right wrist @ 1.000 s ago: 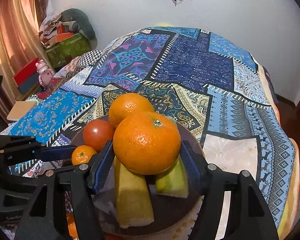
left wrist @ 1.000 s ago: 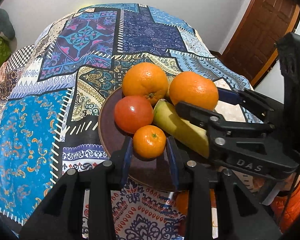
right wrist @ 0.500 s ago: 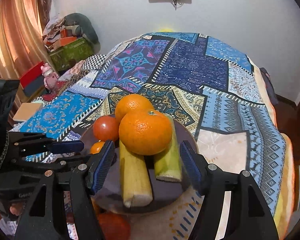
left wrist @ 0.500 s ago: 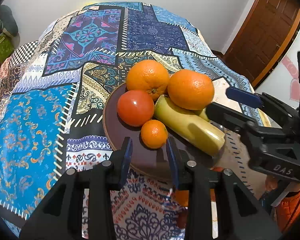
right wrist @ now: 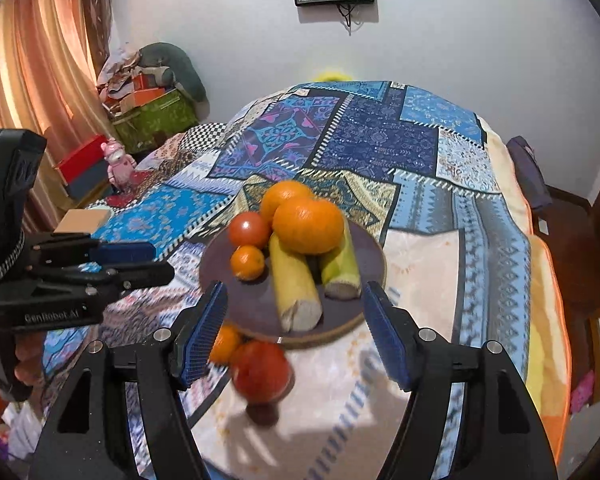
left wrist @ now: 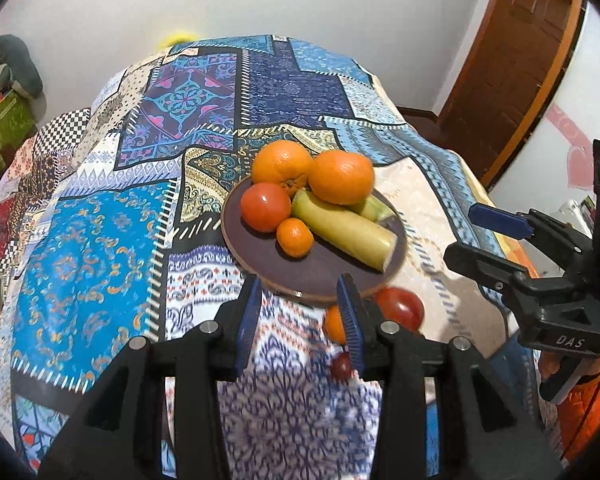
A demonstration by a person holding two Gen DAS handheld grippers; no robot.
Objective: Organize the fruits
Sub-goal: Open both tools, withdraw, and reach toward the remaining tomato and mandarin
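Observation:
A dark round plate [left wrist: 256, 272] [right wrist: 374, 264] on the patchwork cloth holds two big oranges [left wrist: 341, 176] [right wrist: 307, 224], a tomato [left wrist: 265, 207], a small mandarin [left wrist: 295, 237] [right wrist: 247, 262] and two yellow-green banana pieces [left wrist: 342, 230] [right wrist: 294, 292]. In front of the plate lie a loose tomato [left wrist: 400, 308] [right wrist: 262, 372], a small orange [left wrist: 333, 324] [right wrist: 225, 344] and a small dark red fruit [left wrist: 341, 366]. My left gripper [left wrist: 300, 312] [right wrist: 152, 262] hovers short of the plate, jaws opening, nothing between them. My right gripper [right wrist: 294, 332] [left wrist: 464, 232] is likewise back from the plate, jaws opening and empty.
The patchwork cloth [left wrist: 100, 240] covers a rounded table that drops off at the right edge [right wrist: 548, 280]. A wooden door [left wrist: 512, 60] stands at the right, boxes and clutter [right wrist: 152, 116] at the left wall. A hand [right wrist: 24, 360] holds the left gripper.
Both grippers have drawn back and up from the plate. The mandarin that sat between the left jaws and the big orange between the right jaws stay on the plate. Loose fruits came into view.

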